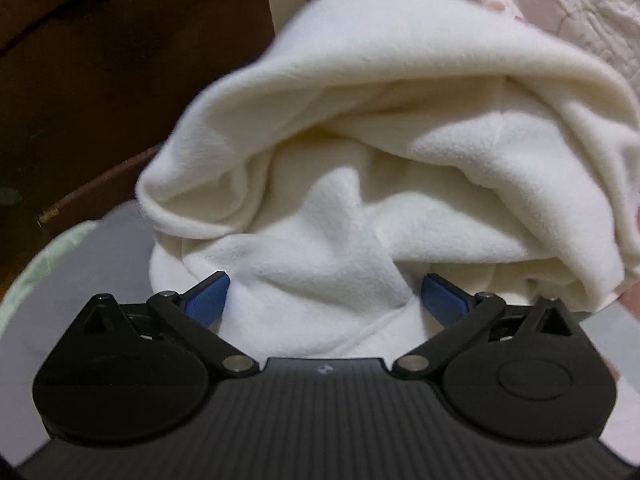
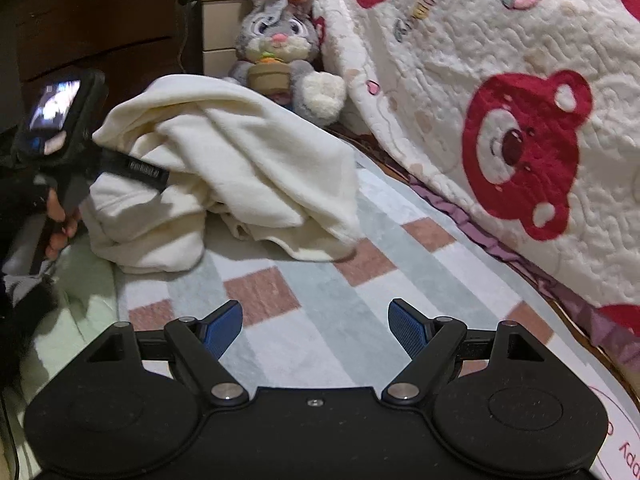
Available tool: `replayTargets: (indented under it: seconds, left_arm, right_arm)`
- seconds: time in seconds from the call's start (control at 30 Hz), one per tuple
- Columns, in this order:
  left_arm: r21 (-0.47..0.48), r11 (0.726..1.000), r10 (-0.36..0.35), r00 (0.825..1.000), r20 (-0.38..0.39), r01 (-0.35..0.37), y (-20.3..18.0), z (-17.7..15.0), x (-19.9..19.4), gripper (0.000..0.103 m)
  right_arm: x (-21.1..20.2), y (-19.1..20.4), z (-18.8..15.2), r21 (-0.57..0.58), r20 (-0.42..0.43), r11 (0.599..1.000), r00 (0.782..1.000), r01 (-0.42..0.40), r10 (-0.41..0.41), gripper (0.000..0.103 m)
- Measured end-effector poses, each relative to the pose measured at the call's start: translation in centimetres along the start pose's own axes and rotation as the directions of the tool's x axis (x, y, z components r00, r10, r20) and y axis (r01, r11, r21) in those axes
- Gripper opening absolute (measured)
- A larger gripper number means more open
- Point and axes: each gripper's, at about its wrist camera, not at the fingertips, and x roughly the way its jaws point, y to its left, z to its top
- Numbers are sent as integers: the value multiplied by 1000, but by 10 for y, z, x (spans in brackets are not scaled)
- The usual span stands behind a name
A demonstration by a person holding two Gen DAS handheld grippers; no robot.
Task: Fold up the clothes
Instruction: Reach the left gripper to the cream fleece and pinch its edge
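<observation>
A cream fleece garment point(image 1: 380, 152) fills the left wrist view in a crumpled heap. My left gripper point(image 1: 324, 300) is open, its blue pads point(image 1: 208, 300) wide apart with a fold of the fleece lying between them. In the right wrist view the same garment point(image 2: 224, 168) lies bunched on a checked bed sheet point(image 2: 320, 304), with the left gripper's body point(image 2: 72, 136) pushed into its left side. My right gripper point(image 2: 316, 328) is open and empty, hovering over the sheet well short of the garment.
A quilt with red bear prints point(image 2: 500, 128) is heaped along the right. A grey plush rabbit point(image 2: 280, 52) sits behind the garment against a pale drawer unit point(image 2: 220, 32). Dark wooden furniture point(image 1: 120, 60) stands at the left. A pale green cloth point(image 2: 88, 280) lies at the bed's left edge.
</observation>
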Motion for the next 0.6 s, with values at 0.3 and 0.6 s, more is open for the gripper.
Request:
replayTargets:
  seconds: [0.3,0.6]
  left_arm:
    - [-141,977,-144,984,110,158,22,-4,-27,49]
    - [48,926,-372,883,286,374,-3,-11,-105,12]
  right_arm:
    - [3,-16,-13,50,-23,998,999,30,-29,84]
    - [-8,-12,-17,30,-3,999,1000,26,-26,84]
